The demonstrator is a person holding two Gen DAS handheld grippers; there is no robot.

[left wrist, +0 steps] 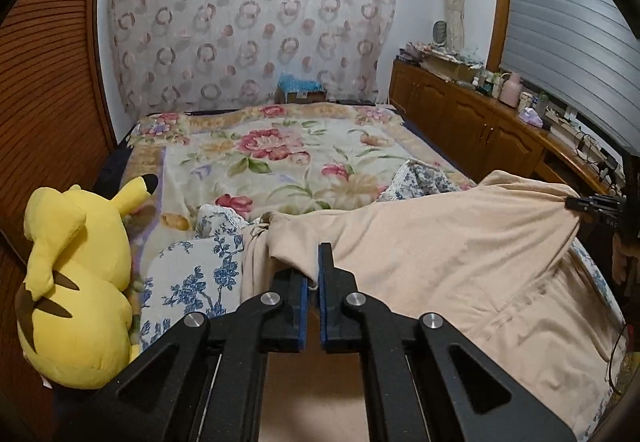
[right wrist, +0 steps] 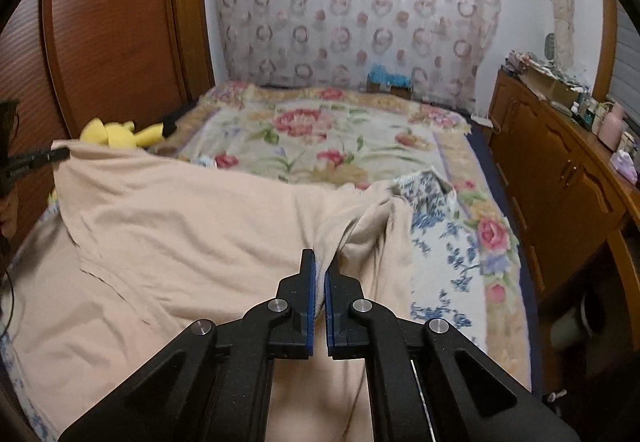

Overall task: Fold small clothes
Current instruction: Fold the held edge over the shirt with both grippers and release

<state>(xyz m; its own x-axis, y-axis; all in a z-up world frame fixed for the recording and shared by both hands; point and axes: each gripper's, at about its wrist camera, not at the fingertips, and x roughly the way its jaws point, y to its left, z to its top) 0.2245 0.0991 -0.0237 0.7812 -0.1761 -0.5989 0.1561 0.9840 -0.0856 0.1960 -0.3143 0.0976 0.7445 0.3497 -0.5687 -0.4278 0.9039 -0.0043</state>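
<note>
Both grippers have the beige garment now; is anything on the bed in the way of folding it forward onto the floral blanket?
Yes. Blue-and-white floral cloth lies bunched just beyond the beige garment, between it and the floral blanket. The left gripper and right gripper are shut on the garment's edge.

A floral blanket (left wrist: 288, 149) is covering the bed ahead of the tongs, while a yellow plush toy (left wrist: 76, 274) and blue-patterned bedding (left wrist: 196, 278) are lying left of the left tongs, a beige garment (right wrist: 192, 209) spreading beneath.
</note>
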